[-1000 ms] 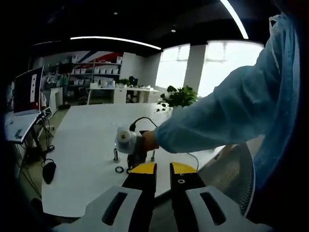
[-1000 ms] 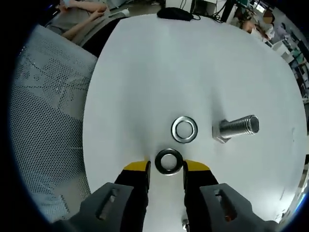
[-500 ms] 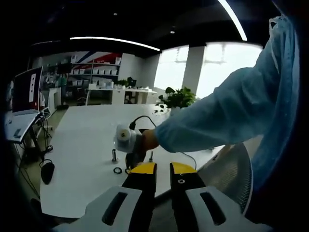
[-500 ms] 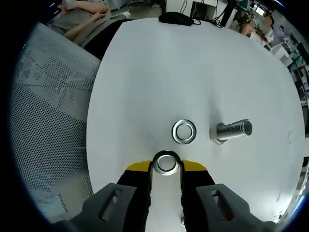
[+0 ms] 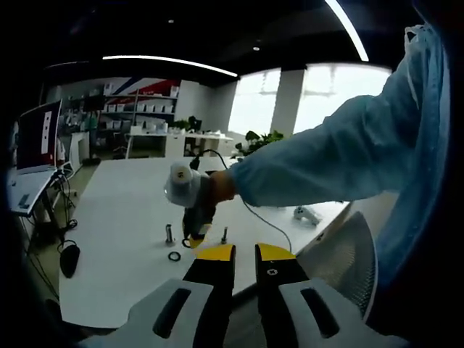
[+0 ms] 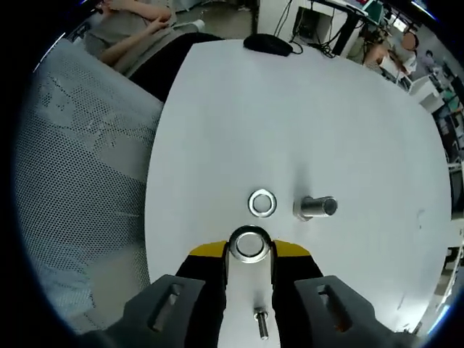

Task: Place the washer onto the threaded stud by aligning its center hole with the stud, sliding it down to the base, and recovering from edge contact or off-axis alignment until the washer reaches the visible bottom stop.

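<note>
Right gripper (image 6: 249,254) jaws closed on one washer (image 6: 249,243) above white table (image 6: 348,130), second washer (image 6: 262,204) flat beside one large upright stud (image 6: 317,207), one small stud (image 6: 260,322) between jaws, left gripper (image 5: 243,255) jaws nearly together, empty.

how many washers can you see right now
2: one washer clamped between the right gripper tips, and a second washer lying flat on the white table beside the standing stud. Others might be hidden behind the gripper.
</note>
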